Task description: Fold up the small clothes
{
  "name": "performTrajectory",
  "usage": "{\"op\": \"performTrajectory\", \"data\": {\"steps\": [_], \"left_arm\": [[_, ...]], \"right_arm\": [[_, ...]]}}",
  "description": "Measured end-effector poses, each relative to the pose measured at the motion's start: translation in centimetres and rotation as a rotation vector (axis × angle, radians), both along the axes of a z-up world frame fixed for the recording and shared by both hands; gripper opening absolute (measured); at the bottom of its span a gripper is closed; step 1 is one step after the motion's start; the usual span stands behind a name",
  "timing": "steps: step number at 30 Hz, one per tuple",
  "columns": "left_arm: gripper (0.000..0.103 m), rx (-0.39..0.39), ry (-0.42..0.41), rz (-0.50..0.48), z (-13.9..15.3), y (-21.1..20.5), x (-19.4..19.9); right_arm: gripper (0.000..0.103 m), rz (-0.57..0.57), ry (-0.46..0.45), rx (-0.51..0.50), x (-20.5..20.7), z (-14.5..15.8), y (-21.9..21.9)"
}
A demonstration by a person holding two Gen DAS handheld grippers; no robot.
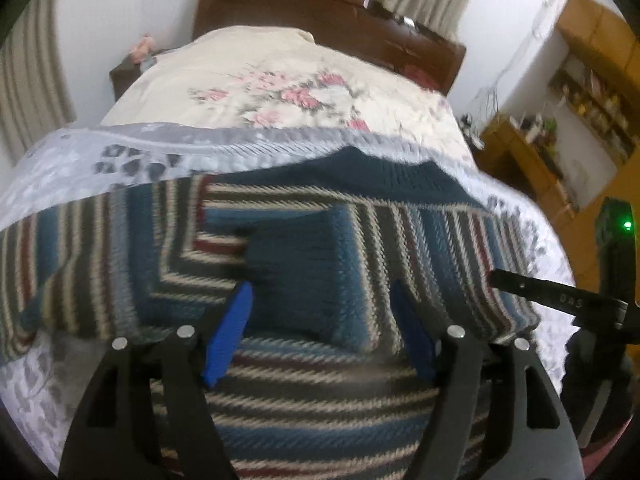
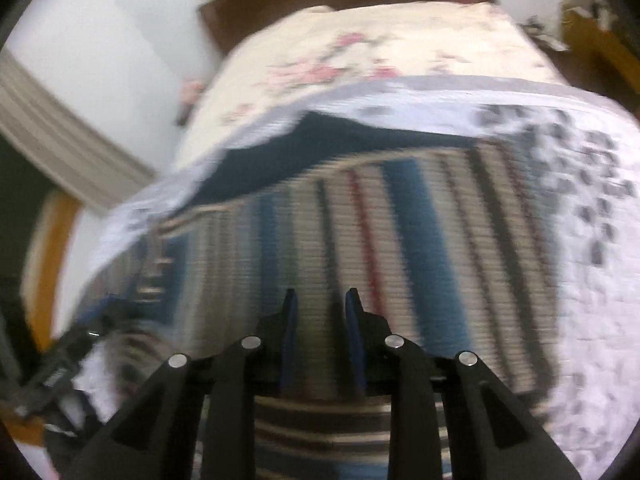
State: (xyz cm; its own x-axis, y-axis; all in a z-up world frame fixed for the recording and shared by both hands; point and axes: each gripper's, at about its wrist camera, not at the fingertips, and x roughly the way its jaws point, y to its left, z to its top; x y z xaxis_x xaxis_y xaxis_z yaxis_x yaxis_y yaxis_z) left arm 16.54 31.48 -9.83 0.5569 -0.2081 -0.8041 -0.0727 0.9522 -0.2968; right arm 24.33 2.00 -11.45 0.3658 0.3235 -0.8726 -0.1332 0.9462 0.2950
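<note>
One striped knit sweater (image 1: pixel 320 248) lies spread on the near end of a bed, on a pale grey-patterned bedspread (image 1: pixel 60 168). Its bands run teal, charcoal, cream and dark red, with a plain dark teal ribbed edge along the far side. Two sleeves appear folded in across the body, their stripes meeting the body's stripes at angles; a solid teal cuff sits near the middle.

Beyond the bedspread lies a cream quilt with pink flowers (image 1: pixel 280 92), then a dark wooden headboard (image 1: pixel 304 8).

The left gripper (image 1: pixel 322 308) hangs over the middle of the sweater, its two blue-padded fingers (image 1: pixel 228 336) set wide apart with nothing between them.

The right gripper (image 2: pixel 322 308), seen in a blurred view, is over the sweater (image 2: pixel 400 220) too, its blue fingers (image 2: pixel 288 340) narrowly parted; whether they pinch any fabric cannot be told.

At the right edge of the left view part of the other gripper tool (image 1: pixel 560 300) shows.
</note>
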Motion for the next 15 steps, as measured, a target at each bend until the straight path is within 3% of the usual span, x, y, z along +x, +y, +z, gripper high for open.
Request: {"op": "performTrajectory", "data": {"steps": [2,5,7,15], "left_arm": [[0.071,0.006,0.038,-0.012,-1.4,-0.6,0.9],[0.071,-0.008,0.133,-0.03,-5.1,-1.5,2.2],[0.073,-0.021,0.126,-0.016,-6.0,-1.3,2.2],[0.073,-0.047,0.073,0.047,-2.6,1.9,-1.4]], "right_arm": [[0.025,-0.046,0.027,-0.059,-0.1,-1.5,-1.8],[0.024,-0.048,0.046,0.057,0.0,-3.6,-4.2],[0.024,-0.04,0.052,0.085,0.0,-3.7,-4.7],[0.034,0.028,-0.011,0.016,-3.0,0.6,-2.2]]}}
